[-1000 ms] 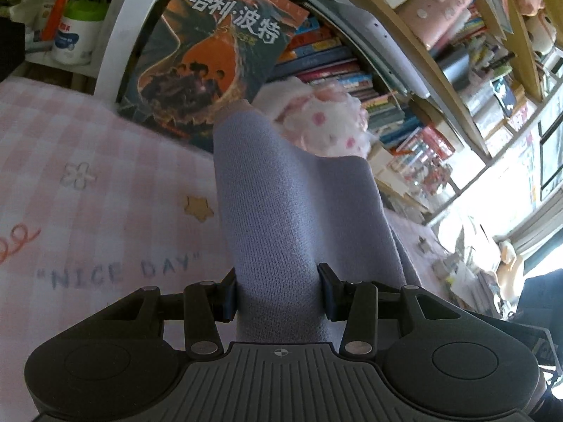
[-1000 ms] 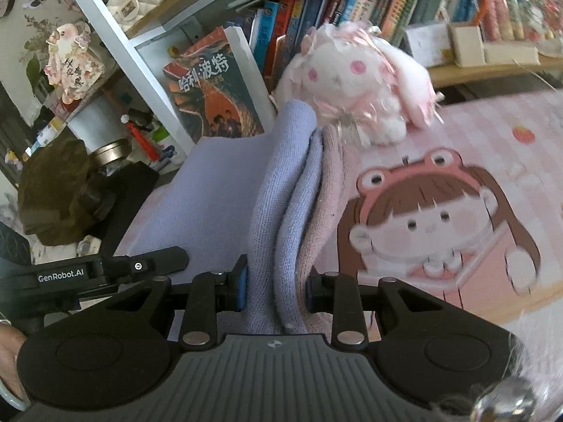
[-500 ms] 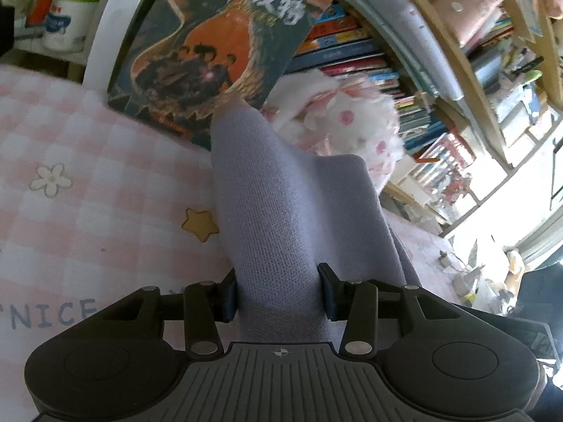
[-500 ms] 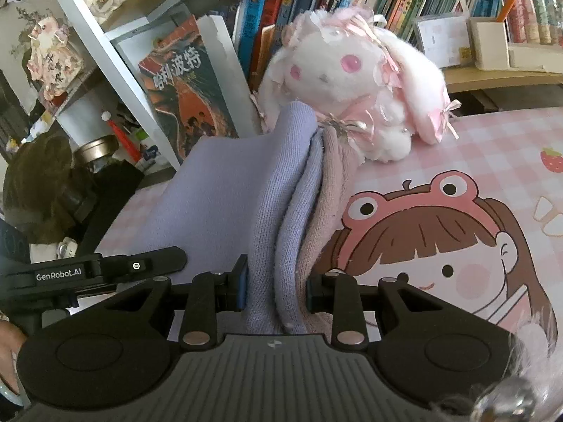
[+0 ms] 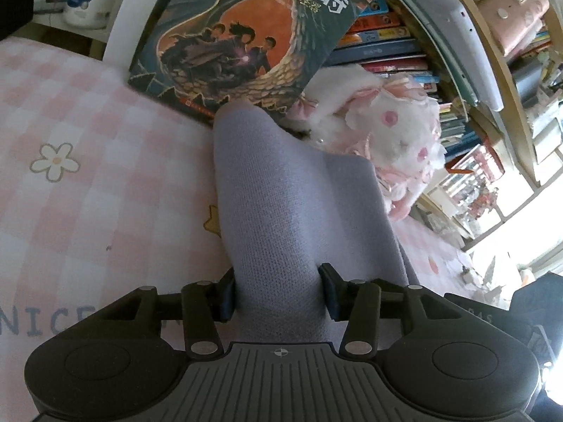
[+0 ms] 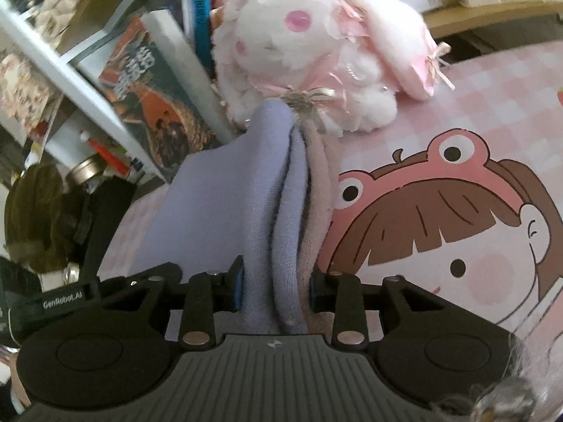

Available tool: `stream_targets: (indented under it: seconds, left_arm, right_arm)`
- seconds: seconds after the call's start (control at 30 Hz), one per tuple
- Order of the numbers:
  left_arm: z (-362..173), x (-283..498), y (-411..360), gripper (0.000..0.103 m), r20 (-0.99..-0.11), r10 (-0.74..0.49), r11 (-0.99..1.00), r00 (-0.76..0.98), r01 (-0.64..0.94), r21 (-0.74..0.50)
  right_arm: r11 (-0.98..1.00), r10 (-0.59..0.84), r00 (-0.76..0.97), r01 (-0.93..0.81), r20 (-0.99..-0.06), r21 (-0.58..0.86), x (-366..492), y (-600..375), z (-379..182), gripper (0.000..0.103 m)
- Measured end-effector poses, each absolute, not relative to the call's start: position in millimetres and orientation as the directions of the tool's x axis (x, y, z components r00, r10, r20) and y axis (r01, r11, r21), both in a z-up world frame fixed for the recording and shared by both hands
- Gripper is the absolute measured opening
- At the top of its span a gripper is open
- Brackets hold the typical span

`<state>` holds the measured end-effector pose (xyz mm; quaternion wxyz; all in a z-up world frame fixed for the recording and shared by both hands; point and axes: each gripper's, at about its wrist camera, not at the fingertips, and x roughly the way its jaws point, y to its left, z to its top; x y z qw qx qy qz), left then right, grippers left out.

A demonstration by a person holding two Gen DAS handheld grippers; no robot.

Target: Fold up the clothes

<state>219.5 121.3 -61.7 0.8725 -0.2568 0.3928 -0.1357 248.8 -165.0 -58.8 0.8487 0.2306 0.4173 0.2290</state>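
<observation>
The pink checked table point(image 5: 88, 183) is carrying the lavender knit garment point(image 5: 281, 218), which is lying near the plush rabbit point(image 6: 309, 52). The left claw point(image 5: 278, 290) and the right claw point(image 6: 276, 286) are each clenching its folded edge.

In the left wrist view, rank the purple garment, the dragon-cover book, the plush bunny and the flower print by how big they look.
1. Purple garment, though it is nearest the camera.
2. Book.
3. Plush bunny.
4. Flower print.
</observation>
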Motion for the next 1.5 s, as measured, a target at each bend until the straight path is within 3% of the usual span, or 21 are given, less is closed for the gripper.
stream_targets:
  seconds: [0.13,0.17,0.27,0.37,0.57,0.7,0.93,1.07,1.5]
  left_arm:
    - [-59,220,118,0.052,-0.632,-0.408,0.851,0.659,0.024,-0.525]
    - [-56,219,116,0.056,-0.639,-0.395,0.863,0.660,0.027,-0.505]
    - [-43,207,111,0.060,-0.640,-0.356,0.895,0.681,0.051,-0.443]
    - [-29,186,109,0.068,-0.611,-0.328,0.910,0.720,0.068,-0.408]
    - [-16,147,95,0.079,-0.631,-0.241,0.953,0.737,0.057,-0.299]
    - [-11,123,83,0.080,-0.658,-0.175,0.976,0.732,0.039,-0.216]
    - [-14,95,72,0.081,-0.675,-0.120,0.985,0.728,0.002,-0.172]
    - [-16,82,64,0.094,-0.678,-0.081,0.992,0.730,-0.008,-0.127]
    - [-19,58,53,0.097,-0.686,0.003,0.998,0.727,-0.050,-0.049]
  right_arm:
    - [0.812,0.546,0.555,-0.167,-0.628,0.559,254,-158,-58,0.041]
    - [0.823,0.529,0.558,-0.155,-0.639,0.546,254,-157,-57,0.048]
    - [0.831,0.515,0.562,-0.143,-0.647,0.538,248,-159,-51,0.052]
    - [0.844,0.491,0.591,-0.140,-0.640,0.517,235,-167,-40,0.063]
    - [0.920,0.370,0.673,-0.171,-0.640,0.352,190,-171,-17,0.071]
    - [0.960,0.275,0.716,-0.172,-0.642,0.221,153,-165,-12,0.079]
    - [0.979,0.203,0.729,-0.132,-0.653,0.157,119,-157,-13,0.088]
    - [0.985,0.172,0.731,-0.107,-0.660,0.139,104,-154,-14,0.090]
    - [0.994,0.110,0.732,-0.077,-0.673,0.079,75,-146,-18,0.093]
